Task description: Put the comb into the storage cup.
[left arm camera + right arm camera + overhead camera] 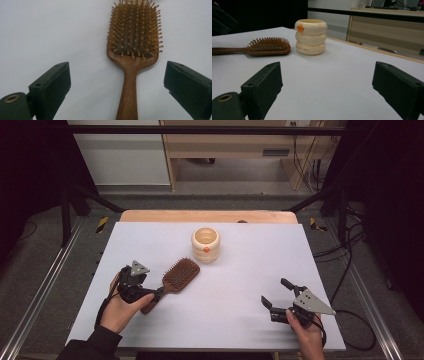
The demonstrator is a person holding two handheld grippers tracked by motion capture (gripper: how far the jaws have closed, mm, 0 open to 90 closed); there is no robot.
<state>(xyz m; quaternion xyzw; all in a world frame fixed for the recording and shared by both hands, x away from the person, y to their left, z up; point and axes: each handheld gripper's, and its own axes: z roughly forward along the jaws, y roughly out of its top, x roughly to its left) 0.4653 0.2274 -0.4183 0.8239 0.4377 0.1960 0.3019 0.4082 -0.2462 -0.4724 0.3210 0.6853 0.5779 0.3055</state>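
A wooden paddle hairbrush (180, 274) lies bristles up on the white table (240, 270), left of centre. My left gripper (152, 296) is at its handle end. In the left gripper view the brush handle (128, 95) runs up between the two jaws, and the left gripper (117, 66) is open, both pads well apart from the wood. A cream ribbed cup (205, 245) with an orange mark stands upright behind the brush. My right gripper (274, 290) hovers open near the front right. The right gripper (327, 66) faces the cup (311, 37) and the brush (268, 46).
The table's wooden far edge (207, 216) borders a floor drop. Metal rails (45, 285) run along both sides. Cables (350, 270) trail off the right side. A wooden cabinet (230, 145) stands beyond the table.
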